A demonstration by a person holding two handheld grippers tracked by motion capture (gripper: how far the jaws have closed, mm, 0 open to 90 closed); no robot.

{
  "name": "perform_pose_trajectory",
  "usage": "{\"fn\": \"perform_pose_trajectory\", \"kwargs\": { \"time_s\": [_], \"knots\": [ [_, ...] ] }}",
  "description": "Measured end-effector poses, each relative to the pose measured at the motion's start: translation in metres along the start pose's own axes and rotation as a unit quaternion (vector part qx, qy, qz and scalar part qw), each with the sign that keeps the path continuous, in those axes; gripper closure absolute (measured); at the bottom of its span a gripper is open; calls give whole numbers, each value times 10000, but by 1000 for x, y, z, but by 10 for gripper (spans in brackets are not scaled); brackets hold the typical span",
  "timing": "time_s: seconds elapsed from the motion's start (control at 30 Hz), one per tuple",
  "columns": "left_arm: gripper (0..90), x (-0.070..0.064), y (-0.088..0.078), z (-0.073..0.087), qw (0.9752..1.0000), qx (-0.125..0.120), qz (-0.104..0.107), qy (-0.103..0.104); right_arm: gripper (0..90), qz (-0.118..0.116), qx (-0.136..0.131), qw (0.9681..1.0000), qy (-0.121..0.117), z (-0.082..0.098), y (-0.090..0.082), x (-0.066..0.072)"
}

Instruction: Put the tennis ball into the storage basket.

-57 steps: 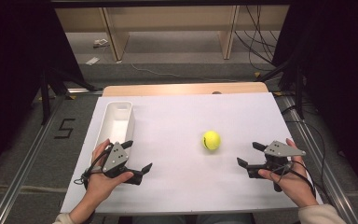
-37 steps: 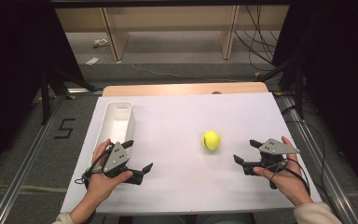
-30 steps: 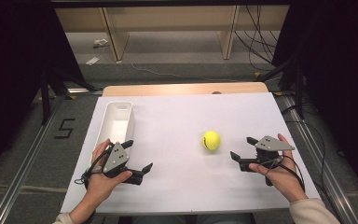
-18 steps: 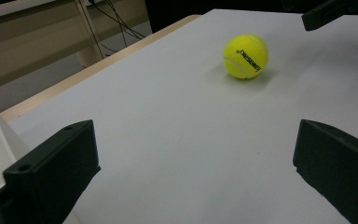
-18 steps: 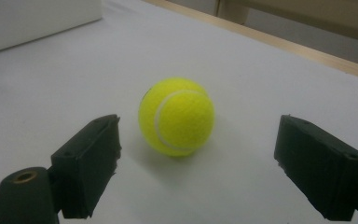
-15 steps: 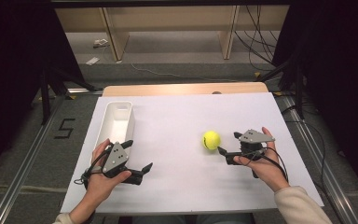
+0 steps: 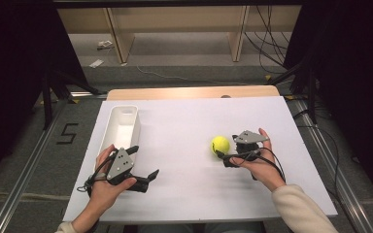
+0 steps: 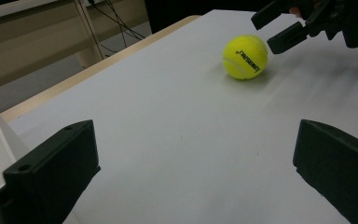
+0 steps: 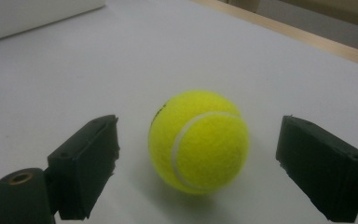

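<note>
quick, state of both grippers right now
left gripper: open, holding nothing.
right gripper: open, jaws just widened, either side of the tennis ball, not gripping.

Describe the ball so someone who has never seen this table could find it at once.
Start at the white table top and go to its right half, away from the long white tray at the left edge. The tennis ball lies there, just ahead of the open jaws of the right gripper. It is the table's one round, bright yellow-green thing.
</note>
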State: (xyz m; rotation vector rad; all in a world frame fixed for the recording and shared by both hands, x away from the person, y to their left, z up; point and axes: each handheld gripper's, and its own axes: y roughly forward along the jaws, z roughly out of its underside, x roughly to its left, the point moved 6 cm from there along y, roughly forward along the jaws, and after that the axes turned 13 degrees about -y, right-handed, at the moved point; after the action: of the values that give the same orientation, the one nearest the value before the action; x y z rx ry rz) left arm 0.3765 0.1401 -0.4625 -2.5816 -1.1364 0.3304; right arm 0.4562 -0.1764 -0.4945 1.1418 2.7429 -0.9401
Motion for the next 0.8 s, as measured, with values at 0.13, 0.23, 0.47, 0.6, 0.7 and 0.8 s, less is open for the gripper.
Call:
{"fn": "perform_pose_trajectory", "kwargs": {
  "time_s": [0.13, 0.23, 0.47, 0.6, 0.7, 0.8],
  "knots": [
    [0, 0, 0, 0, 10000, -12, -4, 3, 128, -33, 73, 10000, -9, -1, 10, 2],
    [0, 0, 0, 0, 10000, -14, 1, 2, 128, -39, 125, 9999, -5, -1, 16, 2],
    [0, 0, -1, 0, 10000, -16, 1, 1, 128, -39, 221, 9997, 36, 2, 30, 1],
    [0, 0, -1, 0, 10000, -15, 2, 4, 128, -47, 283, 9996, 72, 3, 35, 1],
    [0, 0, -1, 0, 10000, -15, 2, 0, 128, -59, 305, 9995, 88, 4, 37, 1],
    [0, -1, -1, 0, 10000, -2, 9, -1, 128, -83, 319, 9994, 85, 5, 39, 1]
  ]
}}
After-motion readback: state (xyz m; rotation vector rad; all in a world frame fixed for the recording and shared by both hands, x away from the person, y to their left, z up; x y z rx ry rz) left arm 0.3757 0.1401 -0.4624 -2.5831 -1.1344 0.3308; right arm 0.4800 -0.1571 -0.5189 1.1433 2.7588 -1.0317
